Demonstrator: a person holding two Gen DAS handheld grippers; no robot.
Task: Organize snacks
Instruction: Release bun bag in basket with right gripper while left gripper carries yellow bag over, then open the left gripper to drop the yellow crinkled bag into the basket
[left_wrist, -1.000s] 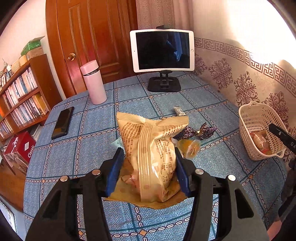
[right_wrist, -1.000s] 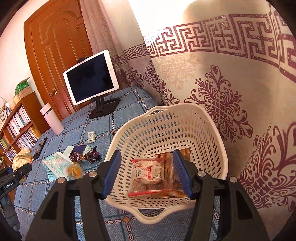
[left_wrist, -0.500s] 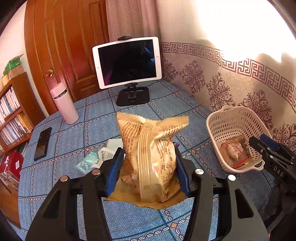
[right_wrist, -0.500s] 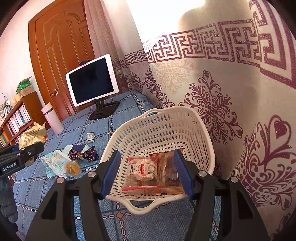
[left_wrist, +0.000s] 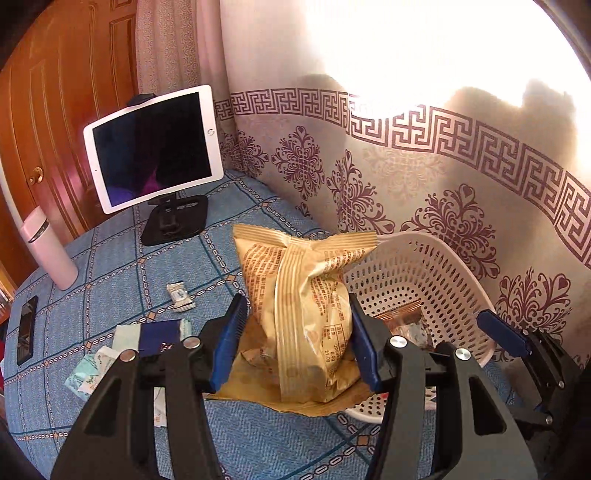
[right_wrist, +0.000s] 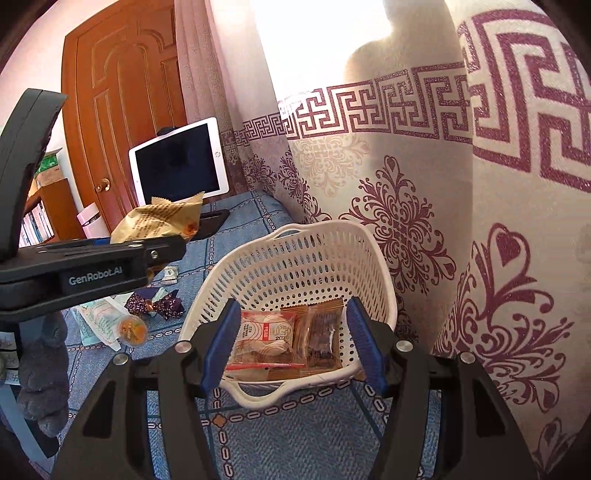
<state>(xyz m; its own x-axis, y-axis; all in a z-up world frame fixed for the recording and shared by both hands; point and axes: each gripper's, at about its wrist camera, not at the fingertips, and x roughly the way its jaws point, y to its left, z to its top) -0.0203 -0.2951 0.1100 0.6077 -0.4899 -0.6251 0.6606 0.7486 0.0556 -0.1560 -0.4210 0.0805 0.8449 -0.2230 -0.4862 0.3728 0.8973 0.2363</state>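
In the left wrist view, a tan snack bag (left_wrist: 303, 317) is clamped upright between the blue pads of the left gripper (left_wrist: 297, 349), held above the blue patterned tablecloth (left_wrist: 110, 266) and just in front of the white basket (left_wrist: 436, 273), whose near rim is partly hidden behind the bag. More wrapped snacks (left_wrist: 110, 362) lie loose on the cloth to the left (a small white candy (left_wrist: 180, 296) apart from them), with a tablet on a stand (left_wrist: 151, 147) and a pink bottle (left_wrist: 48, 254) further back. In the right wrist view, the right gripper (right_wrist: 291, 343) is seen with its jaws parted and nothing between the pads, hovering before the basket (right_wrist: 295, 266); two packets (right_wrist: 288, 336) lie inside on its floor. The left gripper (right_wrist: 92, 266) with the bag (right_wrist: 162, 219) is seen at left, above the scattered snacks (right_wrist: 122, 321).
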